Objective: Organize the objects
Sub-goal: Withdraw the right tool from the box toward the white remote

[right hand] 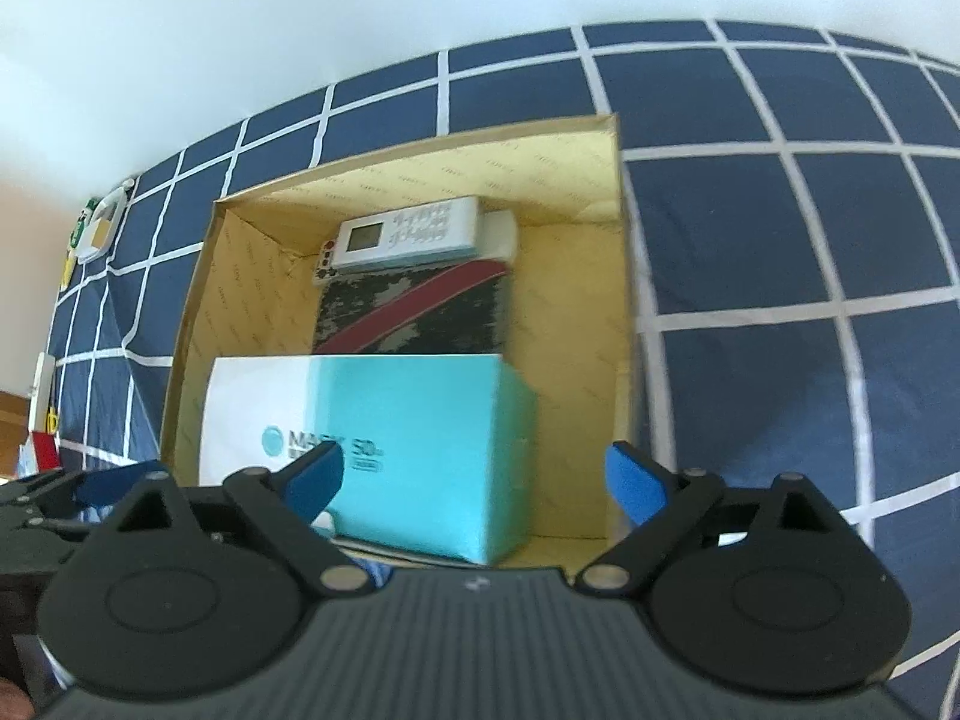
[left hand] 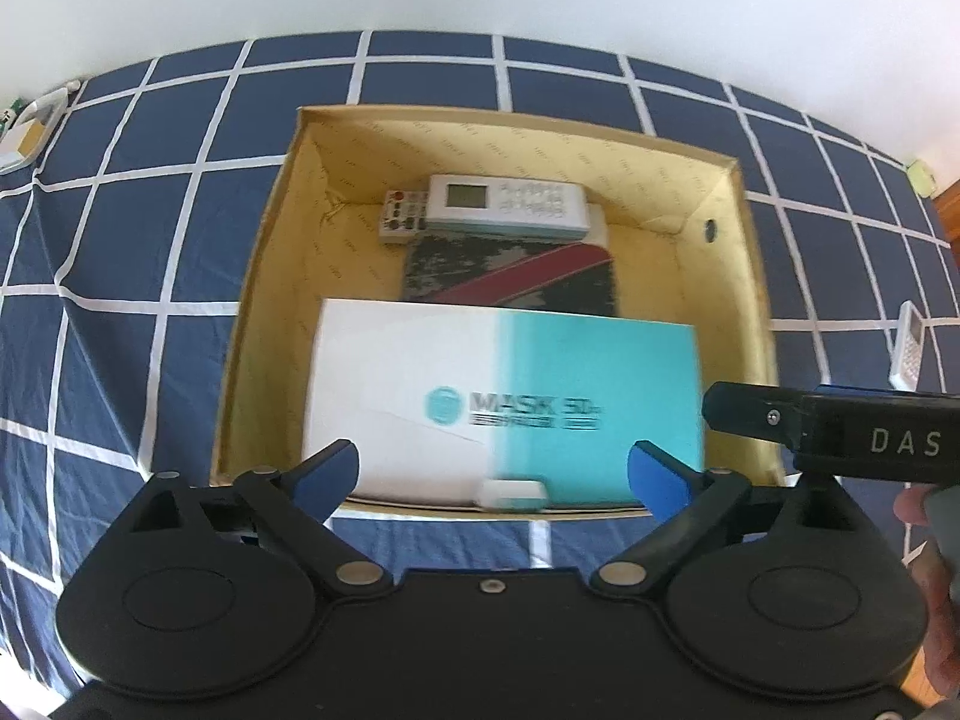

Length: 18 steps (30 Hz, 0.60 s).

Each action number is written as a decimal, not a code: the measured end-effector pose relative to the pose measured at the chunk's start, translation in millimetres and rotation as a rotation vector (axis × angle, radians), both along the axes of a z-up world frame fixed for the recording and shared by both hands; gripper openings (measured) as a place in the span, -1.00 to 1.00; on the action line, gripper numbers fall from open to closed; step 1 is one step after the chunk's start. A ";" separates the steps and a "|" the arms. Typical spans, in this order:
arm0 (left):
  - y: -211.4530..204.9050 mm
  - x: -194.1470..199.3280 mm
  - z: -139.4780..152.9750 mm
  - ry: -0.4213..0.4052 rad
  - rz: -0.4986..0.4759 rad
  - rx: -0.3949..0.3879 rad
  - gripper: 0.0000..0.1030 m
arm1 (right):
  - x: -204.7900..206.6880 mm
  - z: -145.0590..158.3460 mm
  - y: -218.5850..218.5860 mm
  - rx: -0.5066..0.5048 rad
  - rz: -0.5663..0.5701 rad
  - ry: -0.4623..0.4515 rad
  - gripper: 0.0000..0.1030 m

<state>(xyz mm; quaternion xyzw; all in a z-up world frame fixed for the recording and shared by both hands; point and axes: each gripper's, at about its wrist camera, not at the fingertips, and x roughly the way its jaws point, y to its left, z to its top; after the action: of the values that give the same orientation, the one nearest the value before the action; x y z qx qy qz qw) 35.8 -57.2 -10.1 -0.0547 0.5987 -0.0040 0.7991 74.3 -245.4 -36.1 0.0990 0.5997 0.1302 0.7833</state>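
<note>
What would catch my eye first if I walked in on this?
An open cardboard box sits on a blue checked cloth. Nearest the cameras inside it lies a white and teal mask box, behind it a dark book and a white remote by the far wall. Both hand-held grippers, left and right, hover open above.

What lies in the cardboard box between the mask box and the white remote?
A dark camouflage-patterned flat item with a red stripe, between mask box and white remote; both views show it.
</note>
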 end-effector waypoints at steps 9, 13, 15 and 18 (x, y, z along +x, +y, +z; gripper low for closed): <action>-73.7 -8.1 13.3 -0.035 0.016 0.018 1.00 | -3.9 16.2 -75.4 -0.025 0.030 -0.052 1.00; -111.8 -8.5 12.6 -0.036 0.027 0.029 1.00 | -3.9 17.0 -117.0 -0.025 0.049 -0.057 1.00; -131.3 -9.3 11.6 -0.035 0.039 0.037 1.00 | -3.5 16.3 -138.3 -0.034 0.057 -0.058 1.00; -160.0 -10.5 7.7 -0.030 0.050 0.043 1.00 | -3.3 16.2 -170.9 -0.036 0.074 -0.062 1.00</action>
<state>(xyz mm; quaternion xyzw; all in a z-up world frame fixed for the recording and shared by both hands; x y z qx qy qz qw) 25.3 -217.2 -2.4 -0.0523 0.5850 0.0280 0.8088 71.0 -416.3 -19.8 0.0586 0.5805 0.1516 0.7979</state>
